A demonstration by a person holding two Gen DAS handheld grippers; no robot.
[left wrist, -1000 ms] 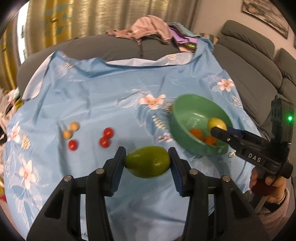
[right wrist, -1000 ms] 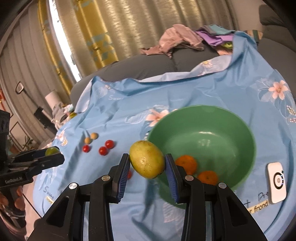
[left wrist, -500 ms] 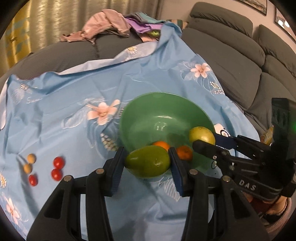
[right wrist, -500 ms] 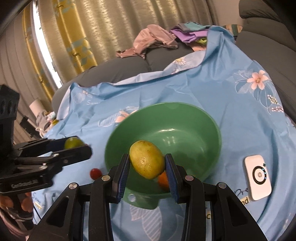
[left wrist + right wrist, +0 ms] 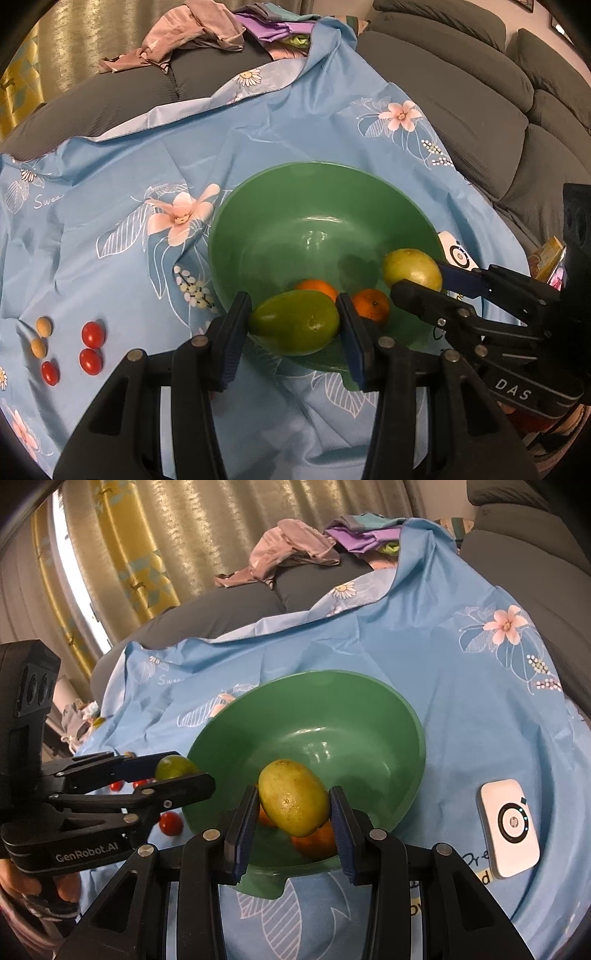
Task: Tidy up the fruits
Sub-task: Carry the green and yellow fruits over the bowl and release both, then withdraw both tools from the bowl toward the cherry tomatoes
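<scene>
A green bowl (image 5: 258, 218) (image 5: 369, 694) sits on the blue flowered cloth (image 5: 129, 166) with two oranges (image 5: 370, 303) in it. My left gripper (image 5: 294, 325) is shut on a green mango (image 5: 294, 326) and hovers at the bowl's near rim. My right gripper (image 5: 294, 805) is shut on a yellow-green mango (image 5: 293, 797) (image 5: 412, 269), held over the bowl's near side. Each gripper shows in the other's view: the right one (image 5: 424, 280) comes in from the right, the left one (image 5: 177, 771) from the left.
Three red cherry tomatoes (image 5: 90, 347) and two small tan fruits (image 5: 40, 336) lie on the cloth left of the bowl. A white device (image 5: 511, 827) rests right of the bowl. Grey sofa cushions (image 5: 480, 92) and a heap of clothes (image 5: 207, 33) ring the cloth.
Both grippers have come in over the bowl with their mangoes. The left one swept rightward from the tomatoes to the bowl's rim, and the right one moved in from the rim.
</scene>
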